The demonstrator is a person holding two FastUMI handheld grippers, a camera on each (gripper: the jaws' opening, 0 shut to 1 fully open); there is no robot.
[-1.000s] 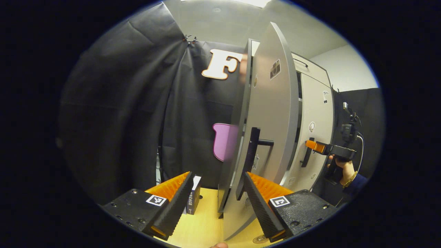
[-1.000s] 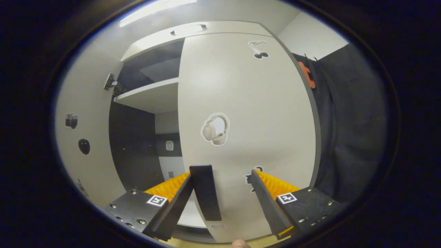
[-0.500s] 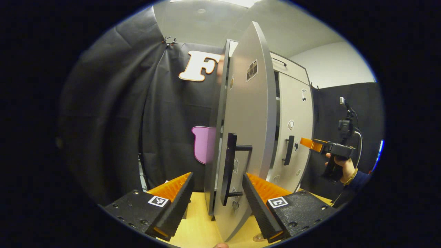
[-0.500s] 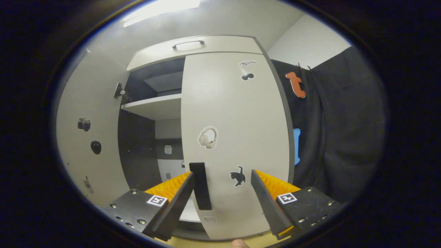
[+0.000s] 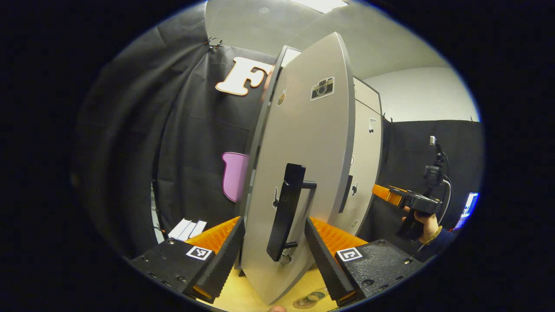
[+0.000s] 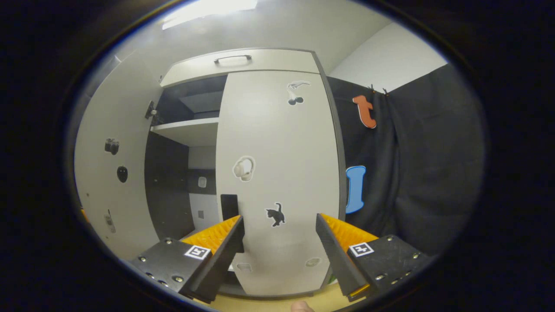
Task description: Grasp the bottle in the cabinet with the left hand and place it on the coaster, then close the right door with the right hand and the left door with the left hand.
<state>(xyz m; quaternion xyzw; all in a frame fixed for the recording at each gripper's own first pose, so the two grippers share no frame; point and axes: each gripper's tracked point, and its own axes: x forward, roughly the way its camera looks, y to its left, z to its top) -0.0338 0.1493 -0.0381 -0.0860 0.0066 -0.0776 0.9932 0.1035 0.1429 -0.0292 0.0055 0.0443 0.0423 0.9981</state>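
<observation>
Left gripper point(image 5: 274, 251) gapes empty around the grey left door's point(image 5: 303, 143) black bar handle point(image 5: 286, 212) — push squarely, steadily shut.

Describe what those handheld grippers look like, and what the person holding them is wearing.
Each gripper has two black wedge-shaped fingers with ribbed orange backs, set on black blocks that carry small square black-and-white markers and screws. See the left gripper and right gripper. Seen from afar, the right gripper has a black pistol-style handle and a cable on top. The hand holding it wears a beaded bracelet and a dark blue sleeve.
</observation>
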